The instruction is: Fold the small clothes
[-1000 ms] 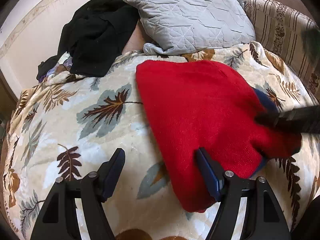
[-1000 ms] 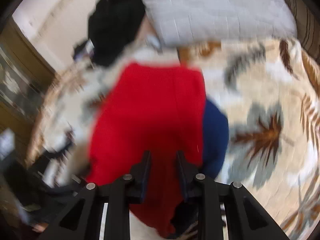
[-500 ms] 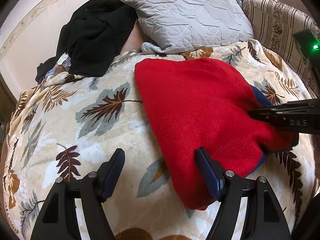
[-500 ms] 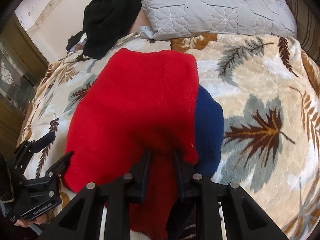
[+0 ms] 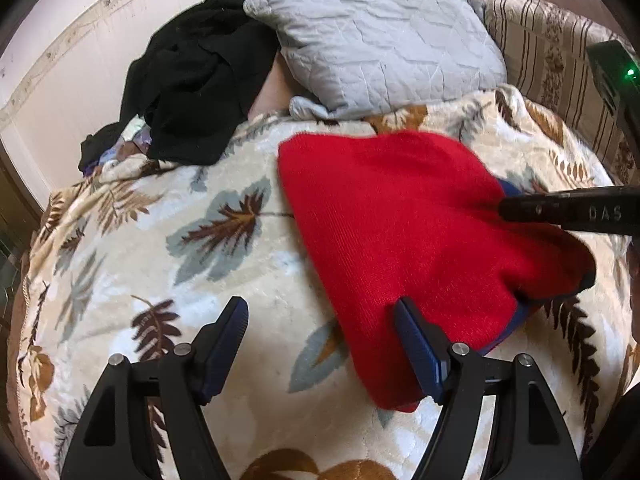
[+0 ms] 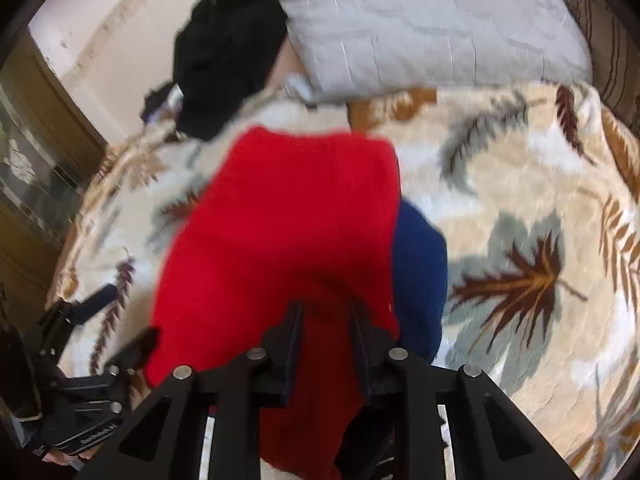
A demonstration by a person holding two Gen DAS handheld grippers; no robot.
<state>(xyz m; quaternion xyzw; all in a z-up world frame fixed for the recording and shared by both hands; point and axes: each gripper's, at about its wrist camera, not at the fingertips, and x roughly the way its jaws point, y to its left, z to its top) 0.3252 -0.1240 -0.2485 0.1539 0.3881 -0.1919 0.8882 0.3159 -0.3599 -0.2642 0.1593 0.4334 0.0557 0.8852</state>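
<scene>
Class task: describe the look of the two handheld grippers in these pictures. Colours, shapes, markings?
Both are black frames with triangular cut-outs and silver round pivot pins. The left gripper has flat, dark blue ribbed pads on its fingers. The right gripper has slim dark fingers; seen from the left wrist, its side bears raised letters and a green light glows on its body. No sleeves show.

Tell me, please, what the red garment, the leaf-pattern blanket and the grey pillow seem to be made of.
Red garment: probably knitted wool or acrylic; fine ribbed rows show, and the surface is matte.
Leaf-pattern blanket: looks like plush fleece; the pile is soft and fuzzy with a slight sheen.
Grey pillow: a woven, quilted cover, with stitched lines and light creases; the fibre is unclear.
</scene>
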